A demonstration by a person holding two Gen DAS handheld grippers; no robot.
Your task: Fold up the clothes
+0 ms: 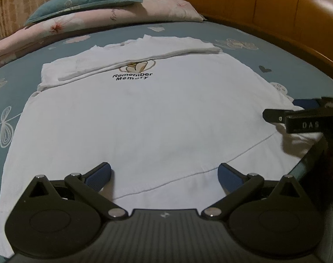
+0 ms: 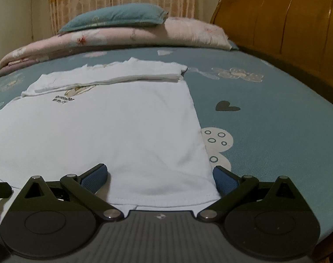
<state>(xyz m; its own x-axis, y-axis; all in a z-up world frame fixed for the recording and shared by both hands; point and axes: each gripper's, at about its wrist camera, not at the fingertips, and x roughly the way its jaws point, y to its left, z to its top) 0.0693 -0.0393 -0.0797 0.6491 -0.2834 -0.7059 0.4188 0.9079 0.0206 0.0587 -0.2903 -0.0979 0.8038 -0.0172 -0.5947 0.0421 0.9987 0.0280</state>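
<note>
White T-shirt laid flat on bed, both grippers at its near hem.

The T-shirt (image 1: 144, 114) lies spread on the blue patterned bed sheet (image 2: 265, 120), its far end folded over above the "Remember Memory" print (image 1: 132, 76). Left gripper (image 1: 164, 175): jaws wide, holding nothing, over the hem. Right gripper (image 2: 160, 175): jaws wide, straddling the shirt's right hem corner. Pillow (image 2: 116, 16) and folded quilt (image 2: 122, 37) beyond.
</note>
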